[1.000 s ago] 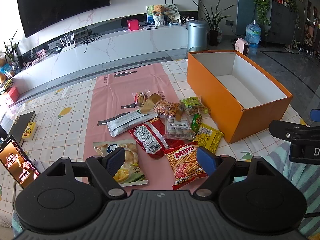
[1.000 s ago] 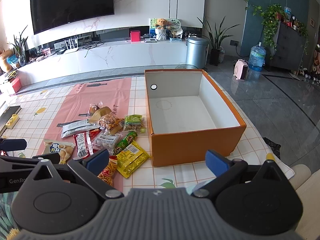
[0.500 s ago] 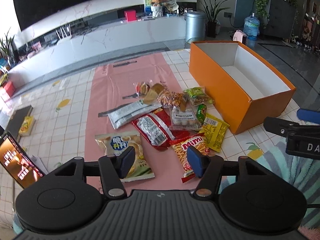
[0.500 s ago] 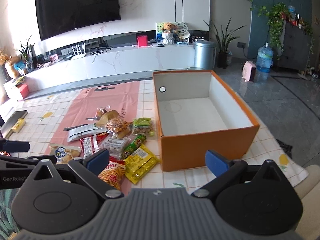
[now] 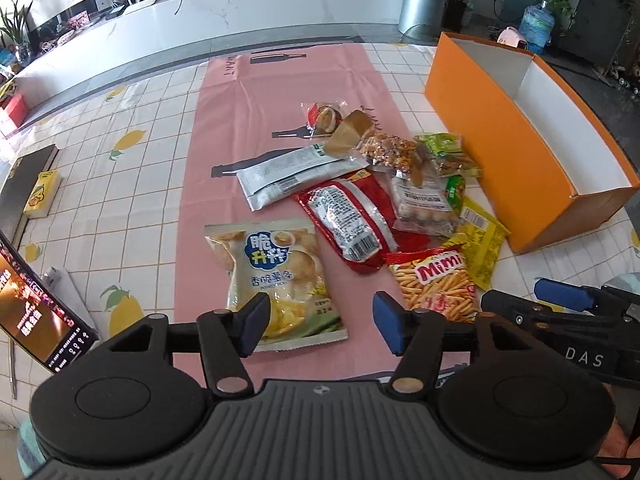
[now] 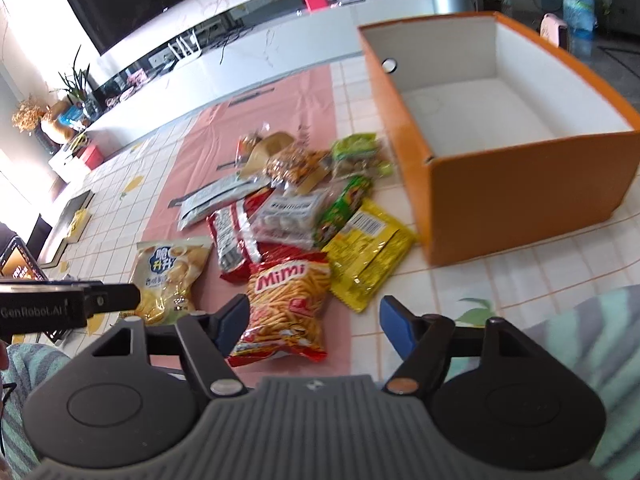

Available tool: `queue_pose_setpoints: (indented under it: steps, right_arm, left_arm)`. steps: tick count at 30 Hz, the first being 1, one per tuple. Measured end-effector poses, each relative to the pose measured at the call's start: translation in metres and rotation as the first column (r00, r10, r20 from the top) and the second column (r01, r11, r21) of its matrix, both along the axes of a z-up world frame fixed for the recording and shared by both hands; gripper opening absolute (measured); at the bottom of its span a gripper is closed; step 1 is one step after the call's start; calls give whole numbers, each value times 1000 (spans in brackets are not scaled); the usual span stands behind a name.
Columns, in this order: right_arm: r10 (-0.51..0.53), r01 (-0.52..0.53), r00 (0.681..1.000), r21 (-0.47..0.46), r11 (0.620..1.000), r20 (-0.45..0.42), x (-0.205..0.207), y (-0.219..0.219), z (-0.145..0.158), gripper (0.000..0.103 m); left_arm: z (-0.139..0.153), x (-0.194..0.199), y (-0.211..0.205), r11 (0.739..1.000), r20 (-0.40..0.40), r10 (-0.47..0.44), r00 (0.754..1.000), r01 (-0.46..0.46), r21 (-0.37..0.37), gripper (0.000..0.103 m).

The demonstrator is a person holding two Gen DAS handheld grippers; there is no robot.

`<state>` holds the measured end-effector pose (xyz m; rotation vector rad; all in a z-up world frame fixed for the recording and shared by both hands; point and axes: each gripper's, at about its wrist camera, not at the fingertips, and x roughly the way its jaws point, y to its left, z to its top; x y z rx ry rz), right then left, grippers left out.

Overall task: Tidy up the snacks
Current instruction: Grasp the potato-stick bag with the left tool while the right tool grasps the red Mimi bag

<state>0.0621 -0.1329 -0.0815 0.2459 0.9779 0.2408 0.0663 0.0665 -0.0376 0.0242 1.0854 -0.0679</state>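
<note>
Approach step. Left tool (image 5: 316, 326) spread, empty, over chip bag (image 5: 276, 276); right tool (image 6: 314, 326) spread, empty, over Mimi pack (image 6: 286, 308). Both lie on table beside empty orange box (image 6: 528, 200). Next: descend, pinch.

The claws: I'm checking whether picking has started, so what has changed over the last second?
Both claws have moved down and forward toward the snack pile, each narrowing a little but open and empty. The left claw now frames the pale chip bag; the right claw has swung left over the Mimi bag. The snacks and the empty orange box have not moved.
</note>
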Motion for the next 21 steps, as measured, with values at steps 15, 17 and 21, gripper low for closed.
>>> queue_pose_setpoints:
  steps: [15,17,21]
  right_arm:
    - [65,-73,993,-80,994,-97,39,45,-36,84]
    - [66,-75,992,-81,994,-106,42,47,-40,80]
    - [68,-79,990,-83,993,-127,46,49,-48,76]
  left_arm:
    - [-59,56,20,992,-163,66,984,-46,121,85]
    - [-64,57,24,992,-166,78,983,-60,111,86]
    - [-69,61,27,995,-166,85,982,-75,68,89]
